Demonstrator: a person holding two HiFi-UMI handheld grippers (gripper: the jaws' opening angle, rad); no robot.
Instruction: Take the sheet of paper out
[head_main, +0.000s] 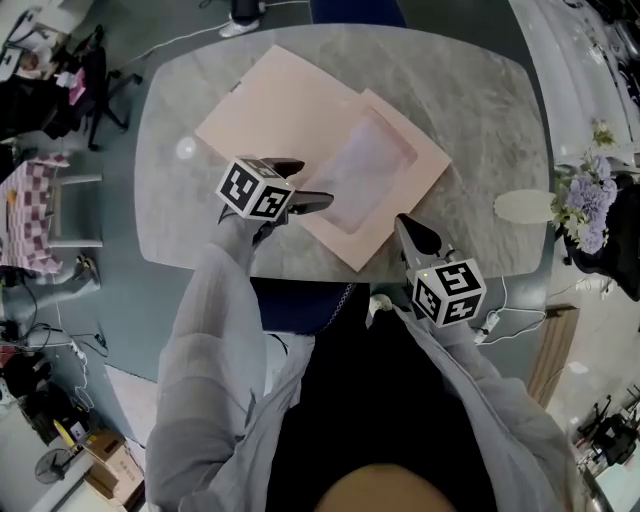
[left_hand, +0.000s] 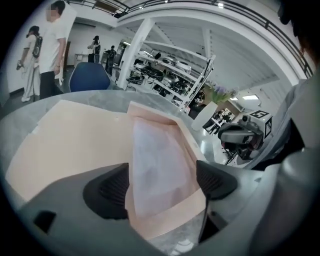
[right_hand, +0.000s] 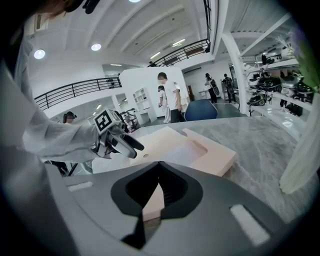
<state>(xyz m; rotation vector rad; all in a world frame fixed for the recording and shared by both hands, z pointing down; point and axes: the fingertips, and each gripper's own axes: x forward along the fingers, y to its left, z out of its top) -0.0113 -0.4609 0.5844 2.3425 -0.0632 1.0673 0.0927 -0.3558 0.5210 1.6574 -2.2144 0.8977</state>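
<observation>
A pink envelope (head_main: 412, 150) lies on the marble table (head_main: 480, 90), with a pale translucent sheet of paper (head_main: 362, 168) showing in its open face. My left gripper (head_main: 312, 186) hovers over the envelope's left edge. In the left gripper view this gripper (left_hand: 160, 187) is open, its pads to either side of the sheet (left_hand: 155, 165) and the envelope's end (left_hand: 192, 200) without pressing on them. My right gripper (head_main: 408, 228) is at the envelope's near corner. In the right gripper view that gripper (right_hand: 159, 192) is shut on the pink corner (right_hand: 152, 202).
A larger pink sheet (head_main: 265, 110) lies partly under the envelope, toward the far left. A white vase (head_main: 525, 207) with purple flowers (head_main: 585, 195) stands at the table's right edge. A blue chair (left_hand: 89, 77) and several people stand beyond the table.
</observation>
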